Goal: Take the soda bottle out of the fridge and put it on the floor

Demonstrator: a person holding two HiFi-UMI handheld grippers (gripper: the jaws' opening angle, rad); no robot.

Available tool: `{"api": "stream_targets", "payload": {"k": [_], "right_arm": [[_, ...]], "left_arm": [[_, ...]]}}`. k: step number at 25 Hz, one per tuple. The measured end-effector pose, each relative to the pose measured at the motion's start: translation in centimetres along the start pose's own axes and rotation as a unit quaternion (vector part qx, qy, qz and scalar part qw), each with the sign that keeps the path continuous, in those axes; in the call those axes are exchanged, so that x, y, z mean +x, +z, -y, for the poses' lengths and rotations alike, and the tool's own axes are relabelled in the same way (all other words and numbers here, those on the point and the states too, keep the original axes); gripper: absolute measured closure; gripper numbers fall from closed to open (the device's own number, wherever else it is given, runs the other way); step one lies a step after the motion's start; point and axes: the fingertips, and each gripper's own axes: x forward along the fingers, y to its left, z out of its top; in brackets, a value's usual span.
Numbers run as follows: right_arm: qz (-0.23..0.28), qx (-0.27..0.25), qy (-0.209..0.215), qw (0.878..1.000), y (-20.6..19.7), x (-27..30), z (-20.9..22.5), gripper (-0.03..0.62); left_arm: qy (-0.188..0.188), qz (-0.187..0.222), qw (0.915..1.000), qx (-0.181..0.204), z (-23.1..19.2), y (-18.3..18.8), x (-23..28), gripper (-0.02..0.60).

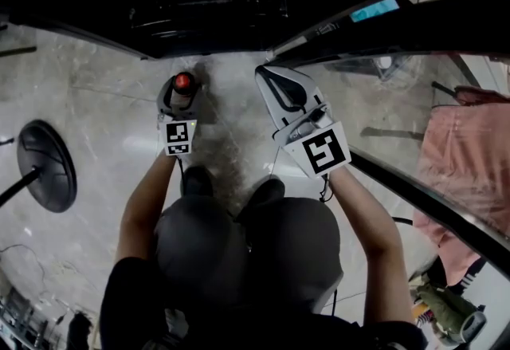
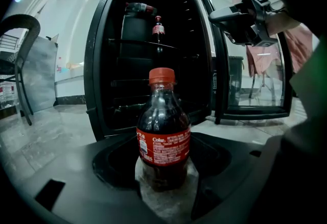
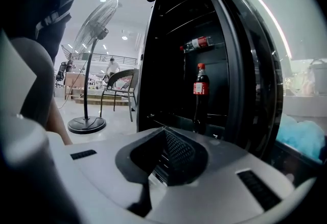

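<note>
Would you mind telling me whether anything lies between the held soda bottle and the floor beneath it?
Nothing visible does. The left gripper holds the soda bottle outside the fridge, over bare floor; the person's shoes sit apart, behind it.

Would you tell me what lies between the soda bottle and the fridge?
Only bare floor, as the head view shows, between the soda bottle and the fridge.

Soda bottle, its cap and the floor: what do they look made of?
Soda bottle: clear, glossy plastic by its look, dark drink showing through, red printed label wrapped round. Cap: red, matte, probably plastic. Floor: polished pale stone or stone-look tile, veined, with reflections.
</note>
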Motion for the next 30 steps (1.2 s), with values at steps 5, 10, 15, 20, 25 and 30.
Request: {"api": "stream_targets", "payload": {"k": [5, 10, 15, 20, 25, 30], "right_arm": [[-0.001, 0.012, -0.006, 1.000, -0.8, 0.0, 0.1, 0.576], [0.000, 0.017, -0.012, 1.000, -0.9, 0.0, 0.2, 0.576], [0.000, 0.011, -0.011, 1.000, -1.2, 0.2, -0.1, 0.576], [0.000, 0.006, -0.009, 1.000, -1.2, 0.4, -0.5, 0.576], [0.002, 0.005, -0.010, 1.000, -1.1, 0.4, -0.7, 0.576], [0.003, 0.002, -0.016, 1.000, -1.0, 0.1, -0.4, 0.576]], "left_arm": [[0.000, 0.011, 0.9999, -0.002, -0.1, 0.1, 0.2, 0.270], [-0.001, 0.023, 0.9997, 0.006, -0.1, 0.1, 0.1, 0.270], [0.000, 0.039, 0.9991, 0.017, 0.2, 0.1, -0.2, 0.268], [0.002, 0.046, 0.9987, 0.024, 0.0, -0.1, -0.3, 0.267], [0.001, 0.048, 0.9982, 0.035, 0.0, -0.1, -0.3, 0.264], [0.001, 0.043, 0.9977, 0.052, 0.1, 0.1, -0.4, 0.265]]}}
